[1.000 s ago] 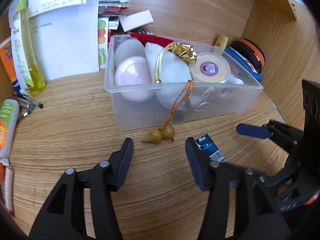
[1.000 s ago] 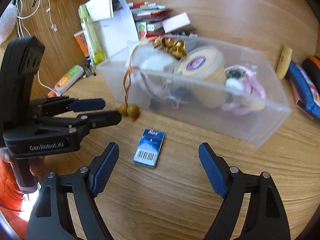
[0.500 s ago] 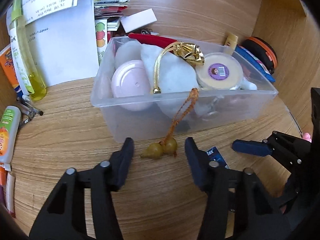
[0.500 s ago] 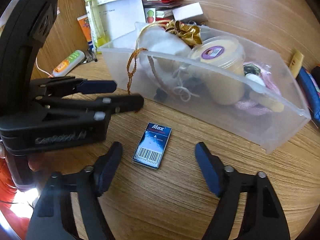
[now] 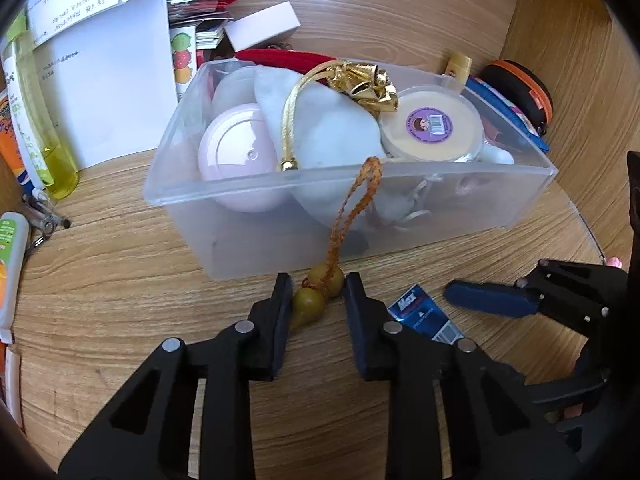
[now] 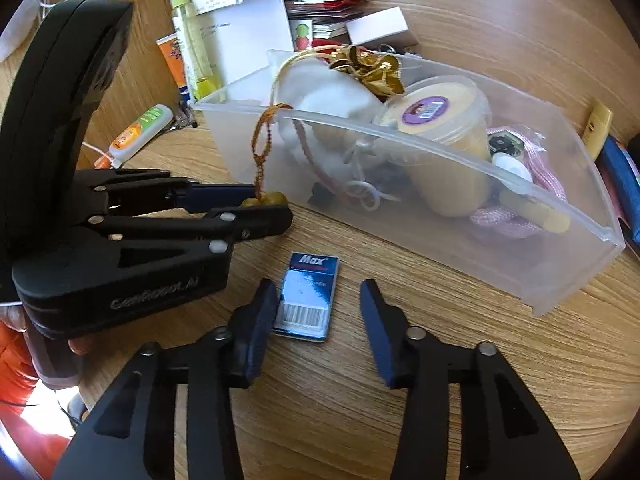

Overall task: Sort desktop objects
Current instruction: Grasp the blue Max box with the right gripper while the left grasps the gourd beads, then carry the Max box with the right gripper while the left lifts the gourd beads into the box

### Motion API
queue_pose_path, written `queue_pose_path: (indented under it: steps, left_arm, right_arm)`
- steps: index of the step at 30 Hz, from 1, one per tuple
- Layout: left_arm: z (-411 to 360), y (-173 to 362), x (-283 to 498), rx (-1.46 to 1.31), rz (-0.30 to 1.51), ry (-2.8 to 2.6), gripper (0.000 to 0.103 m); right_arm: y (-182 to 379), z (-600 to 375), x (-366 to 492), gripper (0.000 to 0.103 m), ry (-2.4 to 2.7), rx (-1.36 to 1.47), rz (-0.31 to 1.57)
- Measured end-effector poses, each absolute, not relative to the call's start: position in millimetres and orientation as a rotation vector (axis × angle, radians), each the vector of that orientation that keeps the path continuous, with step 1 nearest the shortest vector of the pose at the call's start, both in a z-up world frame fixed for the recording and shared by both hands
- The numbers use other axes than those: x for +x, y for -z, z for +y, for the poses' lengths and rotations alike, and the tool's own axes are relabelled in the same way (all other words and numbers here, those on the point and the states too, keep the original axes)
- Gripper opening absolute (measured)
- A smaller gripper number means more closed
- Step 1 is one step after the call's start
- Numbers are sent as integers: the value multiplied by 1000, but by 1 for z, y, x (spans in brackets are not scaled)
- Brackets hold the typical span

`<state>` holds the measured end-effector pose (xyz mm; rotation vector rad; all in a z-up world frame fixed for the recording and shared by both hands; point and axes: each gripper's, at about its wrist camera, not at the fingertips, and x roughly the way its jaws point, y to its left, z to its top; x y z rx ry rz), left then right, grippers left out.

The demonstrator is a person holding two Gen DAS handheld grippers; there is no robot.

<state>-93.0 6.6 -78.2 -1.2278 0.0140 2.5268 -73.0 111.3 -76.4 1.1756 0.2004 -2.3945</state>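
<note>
**Both grippers low on the table in front of the bin**

In the left wrist view our left gripper (image 5: pixel 315 294) sits at lower centre, its fingers (image 5: pixel 280 308) closed in on the gourd charm (image 5: pixel 316 296), which lies on the table (image 5: pixel 120 280) just in front of the clear bin (image 5: pixel 360 216). The pads appear to press the charm from both sides. The charm's orange cord (image 5: pixel 352 208) runs up the bin's front wall and over its rim. Our right wrist view shows the same grip from the side, at centre left: the two small gourds (image 6: pixel 266 200) sit between the left gripper's fingertips.

Our right gripper (image 6: pixel 316 304) is at lower centre of its own view. Its jaws have just been closing around the blue box (image 6: pixel 306 298), which lies flat on the table with the barcode end towards us. The left finger (image 6: pixel 260 320) is at the box's edge; the right one stands clear of it, so the box is between the fingers but not yet clamped.

The bin fills the upper middle of both views. Inside we see a pink round case (image 5: pixel 240 160), a white pouch (image 5: pixel 332 128) with a gold bow (image 5: pixel 368 84), and a yellow tub (image 5: pixel 432 128). At the upper left lie papers (image 5: pixel 112 92), a yellow-green bottle (image 5: pixel 36 112) and tubes.
</note>
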Motion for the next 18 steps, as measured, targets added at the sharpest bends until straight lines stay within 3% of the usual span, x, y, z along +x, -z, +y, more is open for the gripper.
queue_pose_path:
  steps: [3,18]
  left_arm:
    - [10,78,-93,-1225,37,-2518,26]
    - [11,49,-69,-1098,-64,-2533,26]
  right_arm:
    - [76,108,-72,25,2375,1171,216]
    - [41,143,-63,25,2488,1064,54]
